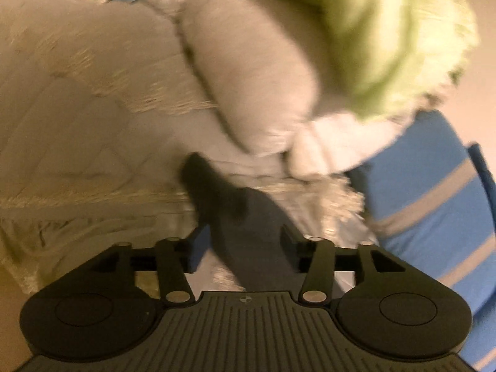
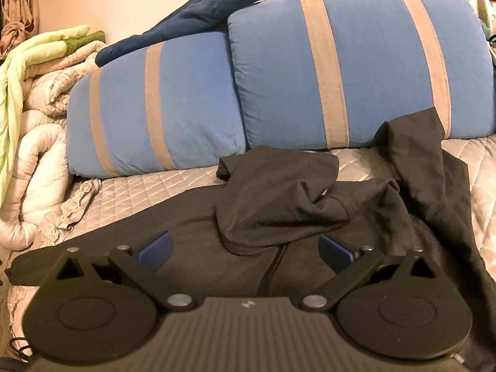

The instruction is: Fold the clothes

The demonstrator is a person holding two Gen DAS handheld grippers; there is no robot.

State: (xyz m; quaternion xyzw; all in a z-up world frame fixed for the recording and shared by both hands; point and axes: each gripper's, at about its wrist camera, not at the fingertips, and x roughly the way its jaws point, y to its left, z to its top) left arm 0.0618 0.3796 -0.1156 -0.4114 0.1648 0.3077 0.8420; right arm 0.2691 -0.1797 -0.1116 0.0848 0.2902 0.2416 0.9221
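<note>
Black garment [image 2: 279, 204] lower centre of right wrist view, spread on quilted bedcover [image 2: 148, 186] before two blue striped pillows [image 2: 356, 71]. Looks soft, light, limp; likely slides on satin quilt. Hood bunched mid-frame, sleeve thrown up against right pillow, drawcord hanging. Best hold: hem edge or sleeve cuff. Right gripper [image 2: 245, 249] wide open above cloth. Left gripper [image 1: 241, 245] open, holding nothing, dark cloth strip beneath; view blurred.

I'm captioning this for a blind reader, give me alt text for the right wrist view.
A crumpled black garment lies on a quilted bedspread, with the open right claw just above it. Two blue striped pillows lean behind, with rolled blankets at left.
</note>
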